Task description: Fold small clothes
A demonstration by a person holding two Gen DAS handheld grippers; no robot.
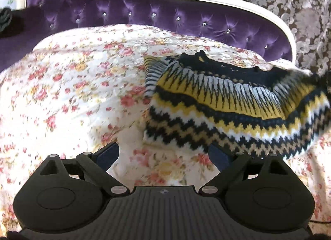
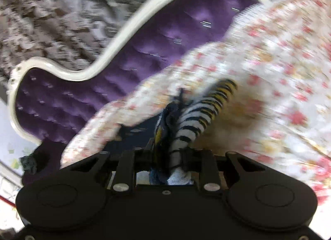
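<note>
- Lifting the sweater by one edge with my right gripper, clenched on bunched knit low in the centre of the right view; I'd raise slowly so the fabric drapes flat.
- My left gripper is released and holds nothing, jaws wide over the bed; it should take the near hem at right.
- Sweater lies right of centre in the left view, long axis left to right, dark collar toward the headboard.

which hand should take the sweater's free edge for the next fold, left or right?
Left, probably. Left tongs stand open and empty beside the sweater; right tongs are already clamped on bunched knit.
</note>
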